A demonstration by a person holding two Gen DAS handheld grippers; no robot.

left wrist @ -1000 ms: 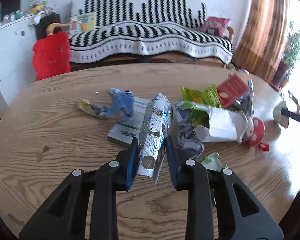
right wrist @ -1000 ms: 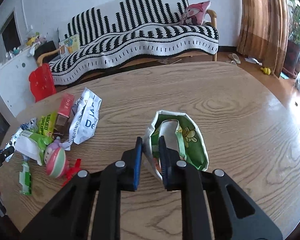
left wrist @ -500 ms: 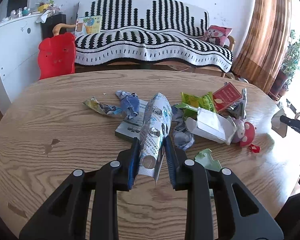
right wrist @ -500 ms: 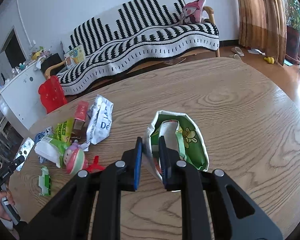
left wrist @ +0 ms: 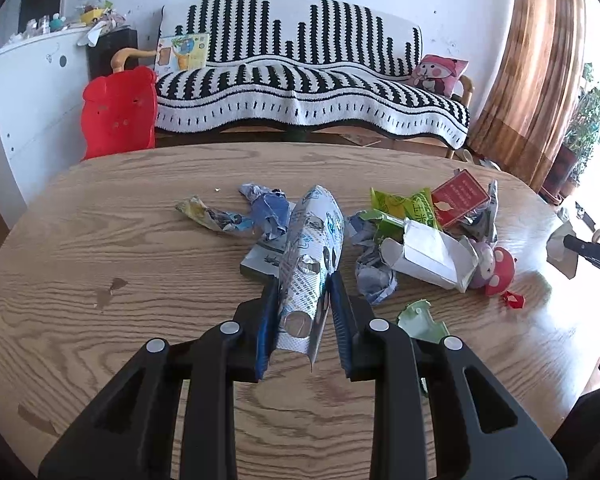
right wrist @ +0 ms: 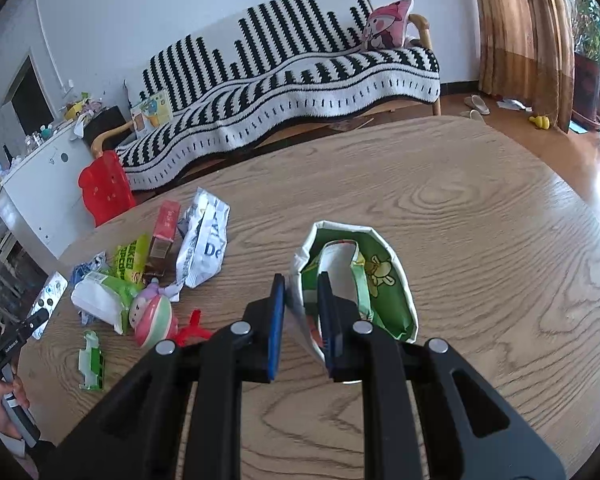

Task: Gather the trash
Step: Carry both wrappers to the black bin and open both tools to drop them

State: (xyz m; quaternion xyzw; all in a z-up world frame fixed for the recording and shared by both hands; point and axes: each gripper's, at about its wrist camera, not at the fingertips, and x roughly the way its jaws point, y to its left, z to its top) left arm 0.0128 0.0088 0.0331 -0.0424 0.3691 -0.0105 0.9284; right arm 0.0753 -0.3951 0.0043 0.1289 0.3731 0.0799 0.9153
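Left wrist view: the left gripper is clamped on a silver wrapper, which stands tilted up between the blue pads and rises above the table. Just behind the wrapper lies the trash pile: a blue scrap and a flat card right behind it, a crumpled grey wad and a white carton to its right, a green packet and a red box farther back on that side. A mushroom toy sits touching the carton's right end, and a pale green scrap lies close by the gripper's right finger. Behind the table stands a striped sofa, with a red chair to its left. Right wrist view: the right gripper is pinched on the near rim of a green bag, whose mouth gapes open, resting on the table. The pile sits well left of the bag: a white pouch nearest, the red box, the green packet, the carton, the toy. The silver wrapper shows at the far left edge.
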